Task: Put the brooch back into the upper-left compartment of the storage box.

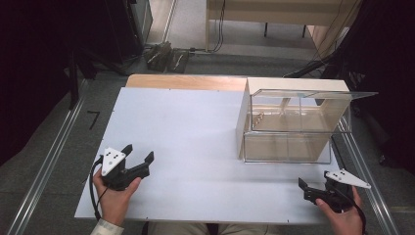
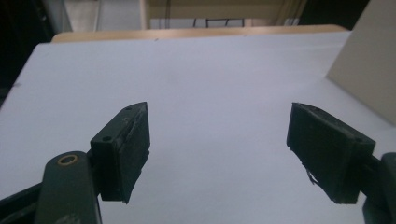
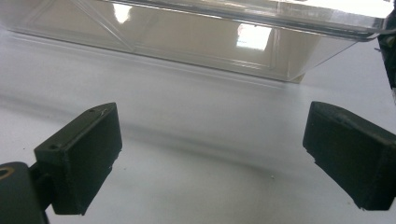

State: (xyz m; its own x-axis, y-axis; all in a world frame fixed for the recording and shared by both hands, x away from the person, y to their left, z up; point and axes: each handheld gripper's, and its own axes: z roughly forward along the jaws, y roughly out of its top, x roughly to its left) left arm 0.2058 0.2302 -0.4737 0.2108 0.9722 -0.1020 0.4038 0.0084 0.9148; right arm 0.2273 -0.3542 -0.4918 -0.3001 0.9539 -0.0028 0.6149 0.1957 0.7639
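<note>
A clear plastic box [image 1: 288,139] with a pale wooden side wall [image 1: 243,122] stands at the right rear of the white board [image 1: 186,122], its clear lid [image 1: 313,94] raised level over it. My left gripper [image 1: 139,152] rests at the board's near left, held by a hand, pointing toward the box. Its jaws stand wide apart over bare board in the left gripper view [image 2: 217,112]. My right gripper [image 1: 313,180] sits at the near right corner, just in front of the box. It is open too [image 3: 212,112], facing the box's clear front wall [image 3: 187,42].
The board lies on a wooden table whose far strip [image 1: 186,81] shows behind it. Metal rails [image 1: 46,166] run along the floor on both sides. A desk [image 1: 274,14], cables and dark gear [image 1: 166,56] stand beyond the far edge.
</note>
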